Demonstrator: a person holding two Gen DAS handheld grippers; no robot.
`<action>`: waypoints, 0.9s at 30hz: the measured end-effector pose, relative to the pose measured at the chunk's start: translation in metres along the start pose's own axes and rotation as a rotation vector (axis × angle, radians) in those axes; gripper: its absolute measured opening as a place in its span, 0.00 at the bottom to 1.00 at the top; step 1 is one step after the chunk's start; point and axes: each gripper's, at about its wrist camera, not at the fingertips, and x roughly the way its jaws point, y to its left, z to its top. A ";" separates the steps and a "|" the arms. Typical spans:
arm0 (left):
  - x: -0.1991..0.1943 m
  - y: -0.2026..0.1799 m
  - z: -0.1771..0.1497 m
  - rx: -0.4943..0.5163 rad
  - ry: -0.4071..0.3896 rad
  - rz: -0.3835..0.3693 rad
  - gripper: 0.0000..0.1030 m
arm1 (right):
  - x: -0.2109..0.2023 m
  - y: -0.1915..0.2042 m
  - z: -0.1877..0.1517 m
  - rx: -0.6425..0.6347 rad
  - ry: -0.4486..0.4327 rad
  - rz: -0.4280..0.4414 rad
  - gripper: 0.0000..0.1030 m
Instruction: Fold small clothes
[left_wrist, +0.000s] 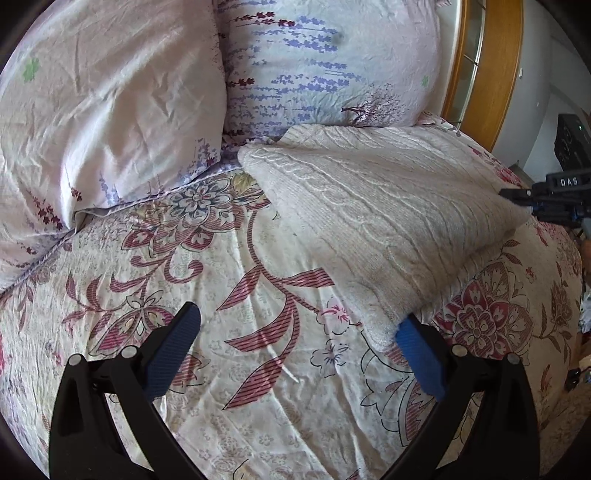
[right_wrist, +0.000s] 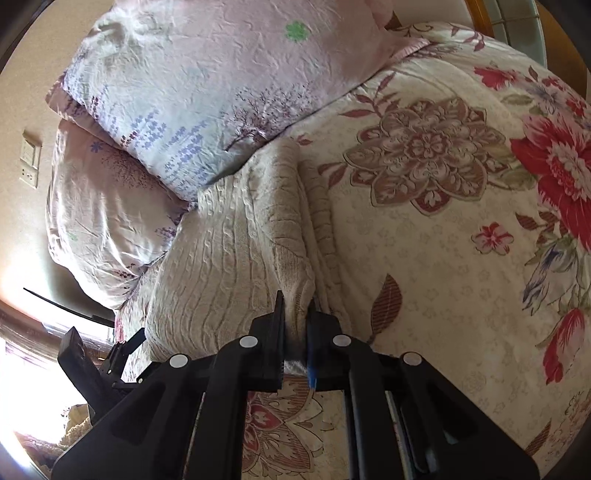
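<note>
Right wrist view, right gripper (right_wrist: 295, 306) fingers pinching knit sweater (right_wrist: 236, 251) corner, pads half hidden, left gripper (left_wrist: 295, 328) fingers wide.

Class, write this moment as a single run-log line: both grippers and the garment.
right gripper: shut on cream knit sweater corner | left gripper: open, one finger beside near corner, not gripping | sweater: on floral bedspread

Sweater (right_wrist: 236, 258) corner hidden between right tongs (right_wrist: 295, 314).
</note>
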 end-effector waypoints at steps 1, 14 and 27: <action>0.001 0.000 0.000 -0.003 0.004 0.006 0.98 | 0.003 -0.001 -0.002 0.003 0.008 -0.005 0.09; -0.007 0.001 -0.001 0.036 0.017 -0.044 0.98 | 0.006 -0.003 -0.018 -0.045 -0.004 -0.022 0.08; -0.013 0.090 0.037 -0.516 -0.027 -0.386 0.98 | -0.024 -0.009 0.030 0.021 -0.074 0.037 0.71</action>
